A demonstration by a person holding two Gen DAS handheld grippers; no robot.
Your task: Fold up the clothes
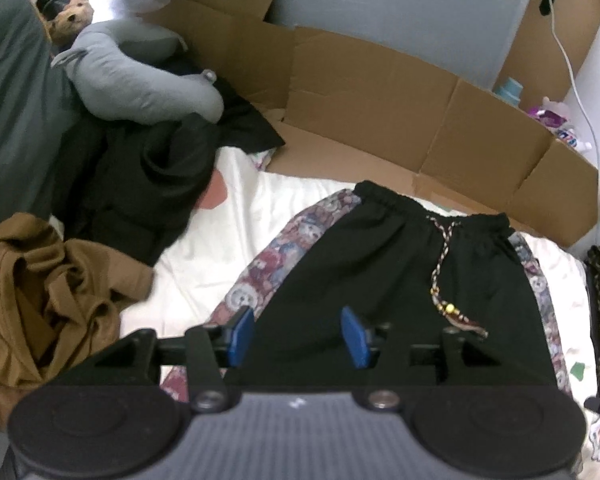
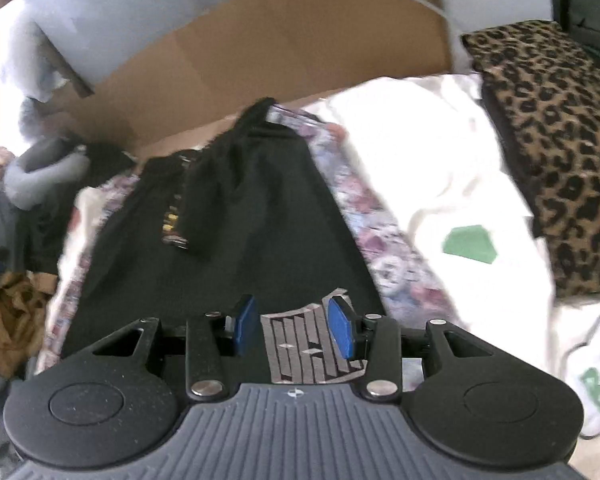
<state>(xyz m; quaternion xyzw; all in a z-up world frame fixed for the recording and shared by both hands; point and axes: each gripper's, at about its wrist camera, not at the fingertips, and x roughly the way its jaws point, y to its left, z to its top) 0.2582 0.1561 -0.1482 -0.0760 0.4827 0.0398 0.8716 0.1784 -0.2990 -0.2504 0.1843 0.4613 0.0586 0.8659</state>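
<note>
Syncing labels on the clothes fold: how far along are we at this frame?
Done: the black shorts lie spread flat on the white sheet, waistband away from the cameras. In hand: nothing; the left claw and right claw both hover open over the shorts. Left: no fold shows yet, and the brown garment and black clothes pile still lie crumpled.

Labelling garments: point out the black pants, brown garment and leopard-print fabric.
black pants [image 1: 384, 264]: left wrist view, front panel below the waistband.
brown garment [image 1: 48, 292]: left wrist view, crumpled middle.
leopard-print fabric [image 2: 552, 140]: right wrist view, top surface.
</note>
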